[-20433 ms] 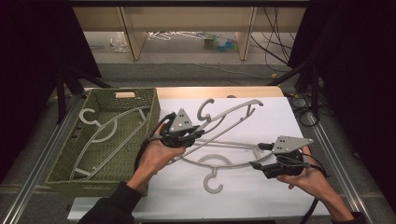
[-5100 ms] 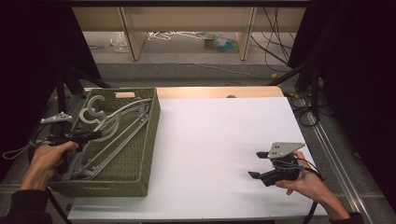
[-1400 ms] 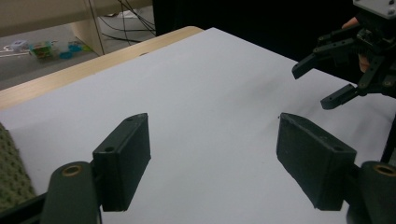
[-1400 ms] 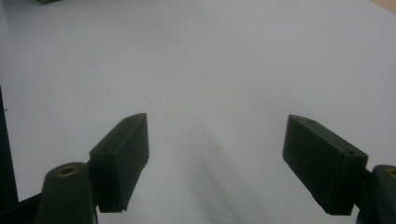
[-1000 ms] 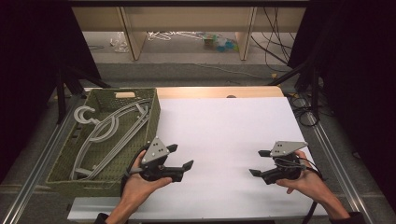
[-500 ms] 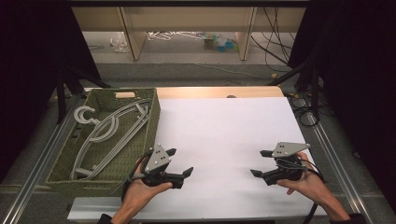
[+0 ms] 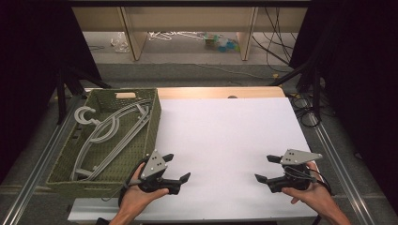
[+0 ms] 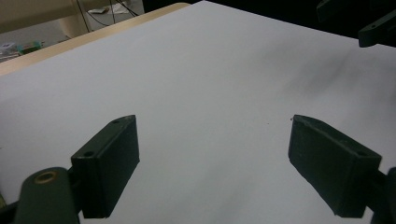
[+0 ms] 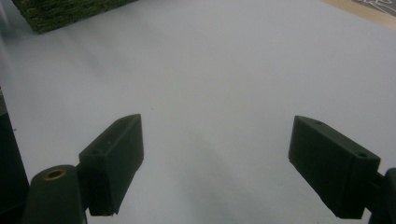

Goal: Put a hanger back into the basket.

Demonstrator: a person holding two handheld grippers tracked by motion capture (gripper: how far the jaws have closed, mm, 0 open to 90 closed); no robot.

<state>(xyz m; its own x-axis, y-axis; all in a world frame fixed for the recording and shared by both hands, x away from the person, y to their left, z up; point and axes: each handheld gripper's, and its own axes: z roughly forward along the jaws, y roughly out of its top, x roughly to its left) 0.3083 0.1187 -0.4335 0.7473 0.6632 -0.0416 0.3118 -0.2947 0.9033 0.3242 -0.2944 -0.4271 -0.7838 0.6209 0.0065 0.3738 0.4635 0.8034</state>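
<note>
**Hangers stowed, both grippers empty**

At the left, the grey hangers (image 7: 110, 136) are seen lying inside the green woven basket (image 7: 152, 123). The left gripper (image 7: 177, 168) is held just beside it, jaws just opened wide, nothing between. At the near right, the right gripper (image 7: 265, 168) has been opening too, empty. The stowing step is judged complete; no further grasp seems called for.

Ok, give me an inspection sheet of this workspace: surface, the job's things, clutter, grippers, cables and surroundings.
Surface: white tabletop, bare between the hands.
Job's things: grey hangers lie stacked inside the green woven basket at the table's left edge.
Clutter: nothing seen on the table.
Grippers: left hand-held gripper open, nothing between its jaws, beside the basket's near corner; right hand-held gripper open, nothing held, near the right front edge.
Cables: black cables lie off the table's right side.
Surroundings: dark curtains at both sides; wooden shelf legs and loose items on the floor beyond.
</note>
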